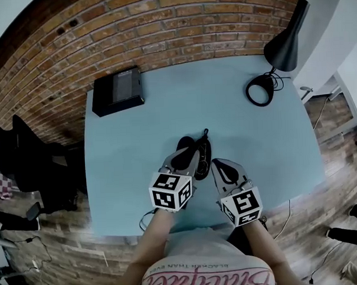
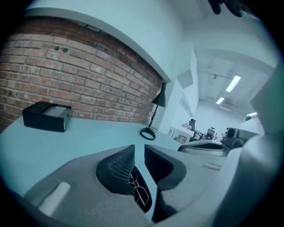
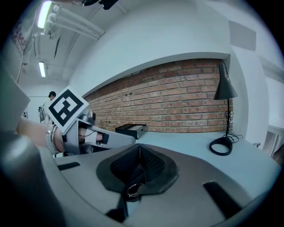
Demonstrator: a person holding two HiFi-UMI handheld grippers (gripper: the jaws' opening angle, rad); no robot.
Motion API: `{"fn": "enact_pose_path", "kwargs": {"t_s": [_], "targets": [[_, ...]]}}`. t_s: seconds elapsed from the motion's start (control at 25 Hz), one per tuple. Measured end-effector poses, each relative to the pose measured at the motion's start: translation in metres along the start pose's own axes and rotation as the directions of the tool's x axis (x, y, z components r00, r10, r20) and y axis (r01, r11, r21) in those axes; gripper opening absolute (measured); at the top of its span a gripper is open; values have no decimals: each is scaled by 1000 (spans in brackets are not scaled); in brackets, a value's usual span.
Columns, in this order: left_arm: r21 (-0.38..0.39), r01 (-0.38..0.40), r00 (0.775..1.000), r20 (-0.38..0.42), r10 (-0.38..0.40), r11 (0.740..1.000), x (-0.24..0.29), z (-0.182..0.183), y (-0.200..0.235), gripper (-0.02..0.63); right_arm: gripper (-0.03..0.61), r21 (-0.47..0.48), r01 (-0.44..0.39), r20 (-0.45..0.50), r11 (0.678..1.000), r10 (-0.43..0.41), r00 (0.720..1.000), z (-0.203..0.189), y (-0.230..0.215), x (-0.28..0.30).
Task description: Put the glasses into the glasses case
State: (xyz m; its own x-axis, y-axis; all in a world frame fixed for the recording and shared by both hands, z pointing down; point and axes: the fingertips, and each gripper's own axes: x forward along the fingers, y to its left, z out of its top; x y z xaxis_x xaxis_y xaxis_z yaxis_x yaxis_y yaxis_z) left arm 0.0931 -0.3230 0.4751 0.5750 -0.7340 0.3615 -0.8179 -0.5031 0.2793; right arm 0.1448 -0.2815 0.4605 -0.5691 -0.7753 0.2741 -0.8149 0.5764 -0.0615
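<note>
A black glasses case lies open on the light blue table, near its front edge. In the left gripper view the thin wire-rimmed glasses rest inside the dark case, just under the jaws. My left gripper hovers over the case's left part, and its jaws stand a narrow gap apart with only table showing between them. My right gripper is at the case's right edge. Its jaws are shut, and a bit of the glasses' wire shows at the base of the pads.
A black box sits at the table's far left corner by the brick wall. A black desk lamp with a ring base stands at the far right. A dark chair is left of the table.
</note>
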Motion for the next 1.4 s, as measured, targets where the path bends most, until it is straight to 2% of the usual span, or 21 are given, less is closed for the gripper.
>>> {"fn": "enact_pose_path", "kwargs": {"t_s": [0.16, 0.28, 0.4, 0.64, 0.76, 0.88, 1.12, 1.4], "targets": [[99, 6, 994, 107, -17, 995, -30, 30, -11, 69, 11, -9, 21, 44, 1000, -21, 999, 15, 6, -10], [195, -16, 983, 183, -21, 981, -53, 48, -20, 64, 11, -14, 41, 91, 999, -40, 995, 30, 8, -19], [238, -36, 963, 267, -29, 971, -74, 67, -28, 12, 11, -35, 58, 149, 998, -52, 987, 51, 9, -28], [328, -116, 916, 399, -26, 937, -115, 101, -38, 5, 9, -102, 86, 245, 991, -59, 968, 88, 18, -45], [321, -115, 886, 460, -49, 940, -133, 115, -39, 5, 9, -113, 106, 284, 988, -70, 956, 101, 21, -52], [320, -132, 870, 491, -45, 938, -146, 121, -34, 5, 9, -110, 112, 294, 988, -75, 953, 104, 23, -57], [293, -123, 864, 501, -43, 948, -153, 116, -28, 5, 9, -105, 144, 282, 984, -109, 953, 99, 23, -62], [282, -89, 861, 504, -68, 955, -154, 112, -32, 5, 9, -128, 143, 279, 981, -103, 955, 101, 26, -66]]}}
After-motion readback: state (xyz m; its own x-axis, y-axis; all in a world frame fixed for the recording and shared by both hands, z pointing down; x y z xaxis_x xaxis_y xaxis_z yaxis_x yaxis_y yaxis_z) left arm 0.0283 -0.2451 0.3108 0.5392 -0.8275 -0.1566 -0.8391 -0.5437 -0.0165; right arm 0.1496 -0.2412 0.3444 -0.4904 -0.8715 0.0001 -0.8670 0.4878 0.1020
